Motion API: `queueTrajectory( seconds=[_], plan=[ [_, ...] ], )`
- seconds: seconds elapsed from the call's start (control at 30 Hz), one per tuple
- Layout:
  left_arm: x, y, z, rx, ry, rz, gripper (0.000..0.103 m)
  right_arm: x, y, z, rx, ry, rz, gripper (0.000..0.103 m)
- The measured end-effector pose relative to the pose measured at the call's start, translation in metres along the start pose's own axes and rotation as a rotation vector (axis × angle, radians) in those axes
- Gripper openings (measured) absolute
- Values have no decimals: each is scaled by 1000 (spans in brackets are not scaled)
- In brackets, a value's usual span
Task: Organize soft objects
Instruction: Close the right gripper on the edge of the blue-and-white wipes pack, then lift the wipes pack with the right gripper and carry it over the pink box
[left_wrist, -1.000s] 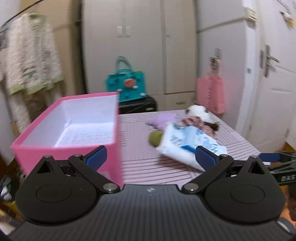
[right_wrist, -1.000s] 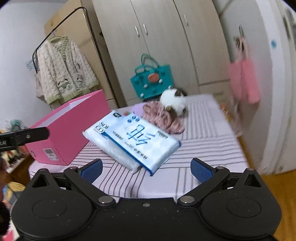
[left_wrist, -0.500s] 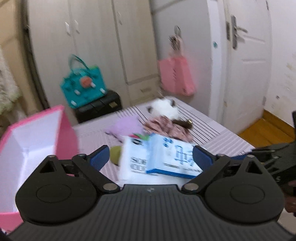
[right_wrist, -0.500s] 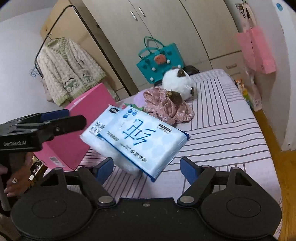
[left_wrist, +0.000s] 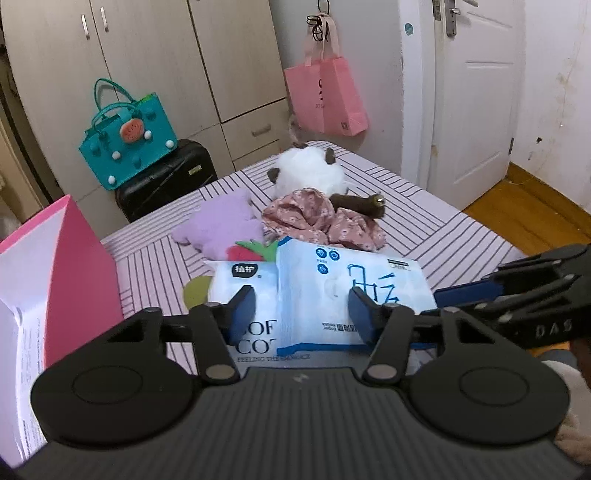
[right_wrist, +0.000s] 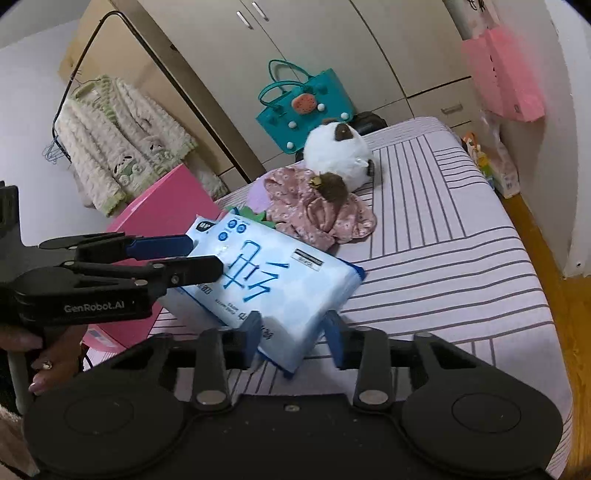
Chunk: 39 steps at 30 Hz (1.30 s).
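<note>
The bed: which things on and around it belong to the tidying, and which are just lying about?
Likely part of the job:
- tissue packs
- white plush toy
- floral cloth
- purple plush
- pink box

Just lying about:
- teal handbag
- black suitcase
- pink tote bag
- hanging cardigan

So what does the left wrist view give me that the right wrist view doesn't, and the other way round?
Only the left wrist view shows the white door and the second tissue pack lying under the top one, printed face visible.

Only the right wrist view shows the cardigan hanging on the rack, the hand gripping the left tool, and the left claw from the side.

Both show the top tissue pack, the pink box, the white plush toy, the floral cloth and the teal bag.
</note>
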<state>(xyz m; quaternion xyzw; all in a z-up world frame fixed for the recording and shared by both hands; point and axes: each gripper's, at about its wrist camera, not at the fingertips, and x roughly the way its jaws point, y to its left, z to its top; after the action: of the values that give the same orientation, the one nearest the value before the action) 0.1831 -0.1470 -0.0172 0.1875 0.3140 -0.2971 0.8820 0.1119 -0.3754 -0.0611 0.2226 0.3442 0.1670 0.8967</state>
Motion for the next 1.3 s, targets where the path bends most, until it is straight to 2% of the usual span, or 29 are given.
queueTrajectory(
  seconds=[0.07,0.13,0.23,0.33,0.4,0.53,0.73,0.87,1.1,1.2,1.3],
  plan=[
    [-3,0,0,-8,0,-25,48,1,-6,1,31,6,20,37],
    [-3,1,0,-45,32,-86,47,1,-9,2,46,12,30,36],
    [-3,1,1,-64,23,-71,40,2,-9,3,51,14,30,36],
    [-1,5,0,-104,24,-87,34,5,-9,3,57,12,30,36],
    [-2,6,0,-117,30,-111,33,6,-9,3,61,12,35,29],
    [-5,4,1,-118,27,-148,34,7,-9,6,59,17,25,27],
    [-13,0,-2,-73,6,-107,34,5,-3,14,40,11,30,28],
    [-23,8,0,-87,0,-91,34,-2,10,24,-2,-11,45,29],
    [-62,26,2,-106,-71,-52,34,-13,54,47,-151,-25,48,29],
    [-85,37,0,-122,-97,-10,33,-15,76,55,-209,-27,67,28],
    [-108,45,-3,-105,-147,77,31,-12,102,64,-281,-16,90,18]
  ],
)
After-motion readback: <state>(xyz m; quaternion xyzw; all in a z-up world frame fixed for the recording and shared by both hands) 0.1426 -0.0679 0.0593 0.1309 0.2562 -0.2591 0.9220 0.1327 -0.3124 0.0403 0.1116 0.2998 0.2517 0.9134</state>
